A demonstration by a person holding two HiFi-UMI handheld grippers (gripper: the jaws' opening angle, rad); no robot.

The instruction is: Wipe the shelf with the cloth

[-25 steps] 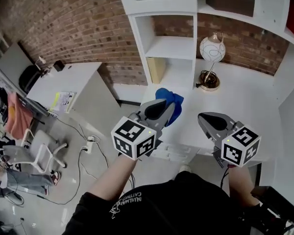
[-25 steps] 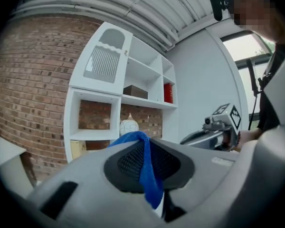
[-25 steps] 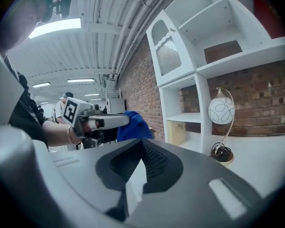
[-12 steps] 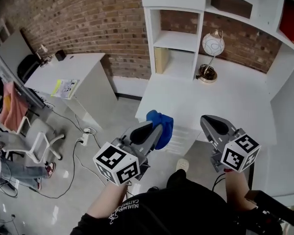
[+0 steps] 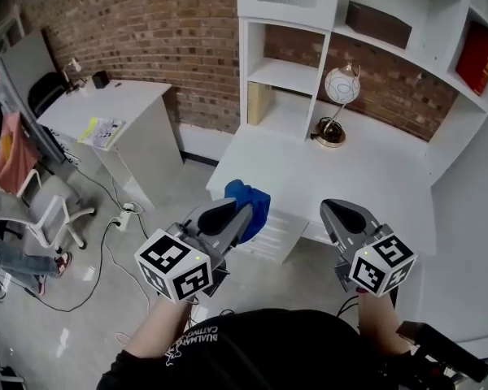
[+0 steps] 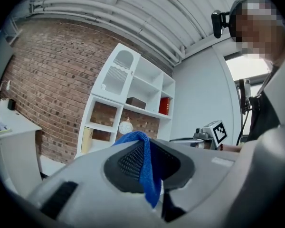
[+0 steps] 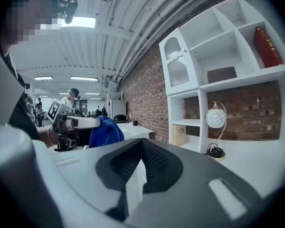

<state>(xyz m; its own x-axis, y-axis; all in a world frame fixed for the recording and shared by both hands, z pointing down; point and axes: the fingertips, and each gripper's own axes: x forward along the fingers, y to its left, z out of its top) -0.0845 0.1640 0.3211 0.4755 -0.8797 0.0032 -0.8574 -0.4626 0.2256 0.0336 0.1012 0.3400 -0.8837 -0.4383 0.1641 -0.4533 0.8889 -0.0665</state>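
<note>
Head view: the left gripper (image 5: 230,215) pinches the blue cloth (image 5: 250,199) near the white shelf (image 5: 286,76). It looks soft, light and floppy, so grip a bunched fold. The right gripper (image 5: 342,214) is closed and empty.

On desk (image 5: 378,177): lamp (image 5: 342,85), under shelf (image 5: 286,75); side table (image 5: 124,108) left of desk.

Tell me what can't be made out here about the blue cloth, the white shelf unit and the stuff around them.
- Blue fabric cloth: head view, mostly hidden behind the left gripper; its full size is unknown.
- White shelf unit: head view, top cut off by the upper edge.
- Yellow-and-white leaflet on the white side desk: head view, print too small to read.
- Dark box on the upper shelf: too small to identify.
</note>
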